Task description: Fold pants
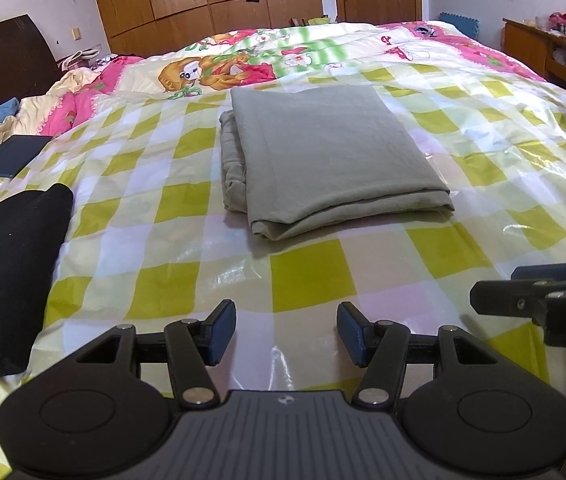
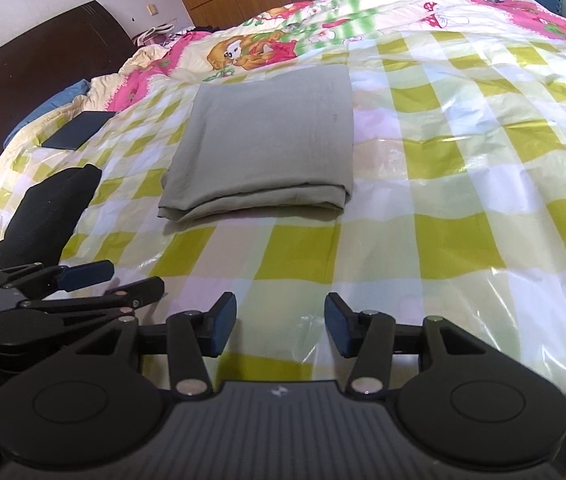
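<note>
So we've got the grey pants (image 1: 331, 156) already sitting as a neat folded rectangle in the middle of the bed (image 1: 483, 200), on the yellow-and-white checked plastic cover (image 1: 307, 276), and both tools are pulled back toward the near edge, well apart from them. From the left hand-held gripper (image 1: 286, 332) the bundle lies straight ahead and slightly right; from the right hand-held gripper (image 2: 281, 327) it's ahead and a bit left, so the pants sit roughly between the two and neither looks clearly nearer. Their long axis runs away from us, with the thick folded edge facing us. Both sets of jaws are spread with nothing between the blue pads, just cover showing through the gap. We'd judge the folding basically done. A black garment (image 1: 7, 272) lies off to the left. For writing, we only catch a lone "D" on the right tool's body in the left wrist view, nothing else readable.
</note>
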`<state>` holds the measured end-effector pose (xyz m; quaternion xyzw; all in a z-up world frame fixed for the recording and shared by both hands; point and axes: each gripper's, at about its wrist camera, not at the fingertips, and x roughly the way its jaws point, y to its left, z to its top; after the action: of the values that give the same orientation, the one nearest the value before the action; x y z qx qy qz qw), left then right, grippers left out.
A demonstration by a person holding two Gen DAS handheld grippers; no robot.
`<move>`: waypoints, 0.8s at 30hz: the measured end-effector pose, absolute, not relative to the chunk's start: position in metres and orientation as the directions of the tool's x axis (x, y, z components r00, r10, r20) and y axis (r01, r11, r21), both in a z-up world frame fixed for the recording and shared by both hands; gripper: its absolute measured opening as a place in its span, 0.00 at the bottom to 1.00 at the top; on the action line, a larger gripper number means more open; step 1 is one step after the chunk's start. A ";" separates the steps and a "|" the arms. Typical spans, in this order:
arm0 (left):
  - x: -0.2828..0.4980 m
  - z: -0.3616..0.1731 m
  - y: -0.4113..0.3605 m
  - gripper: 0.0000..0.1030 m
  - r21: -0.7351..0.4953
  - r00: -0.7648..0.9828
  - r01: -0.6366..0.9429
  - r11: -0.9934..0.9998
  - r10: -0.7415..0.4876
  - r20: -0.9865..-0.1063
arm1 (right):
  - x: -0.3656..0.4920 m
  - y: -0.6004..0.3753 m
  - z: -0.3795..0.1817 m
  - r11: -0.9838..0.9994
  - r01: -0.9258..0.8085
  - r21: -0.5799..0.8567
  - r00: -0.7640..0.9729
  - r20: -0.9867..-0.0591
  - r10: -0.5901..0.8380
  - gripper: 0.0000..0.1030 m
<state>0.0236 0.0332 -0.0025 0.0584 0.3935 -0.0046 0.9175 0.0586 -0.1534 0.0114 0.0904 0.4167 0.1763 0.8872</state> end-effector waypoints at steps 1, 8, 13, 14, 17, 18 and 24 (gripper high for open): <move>0.023 -0.003 0.033 0.67 0.104 0.691 0.053 0.993 0.039 -0.722 | 0.058 -0.154 0.011 0.921 -0.234 0.311 0.592 -0.706 0.389 0.49; 0.018 -0.002 0.032 0.70 0.101 0.696 0.042 0.994 0.043 -0.717 | 0.055 -0.153 0.010 0.924 -0.237 0.300 0.598 -0.705 0.382 0.51; 0.013 0.000 0.031 0.72 0.108 0.704 0.040 0.993 0.048 -0.709 | 0.054 -0.152 0.011 0.922 -0.239 0.303 0.600 -0.701 0.386 0.51; 0.012 0.001 0.031 0.73 0.108 0.705 0.039 0.993 0.049 -0.708 | 0.054 -0.152 0.011 0.923 -0.238 0.304 0.600 -0.701 0.385 0.51; 0.010 0.001 0.030 0.74 0.109 0.707 0.035 0.993 0.052 -0.705 | 0.053 -0.152 0.011 0.923 -0.240 0.302 0.599 -0.702 0.385 0.52; 0.010 0.001 0.030 0.74 0.110 0.707 0.034 0.993 0.054 -0.705 | 0.053 -0.152 0.011 0.923 -0.242 0.301 0.600 -0.701 0.385 0.52; 0.008 0.002 0.028 0.75 0.126 0.709 0.035 0.991 0.064 -0.702 | 0.051 -0.152 0.011 0.922 -0.246 0.298 0.600 -0.700 0.386 0.54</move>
<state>0.0081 0.0277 0.0021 0.0649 0.3815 0.0079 0.9221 0.0510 -0.1519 0.0108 0.0857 0.4105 0.1775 0.8903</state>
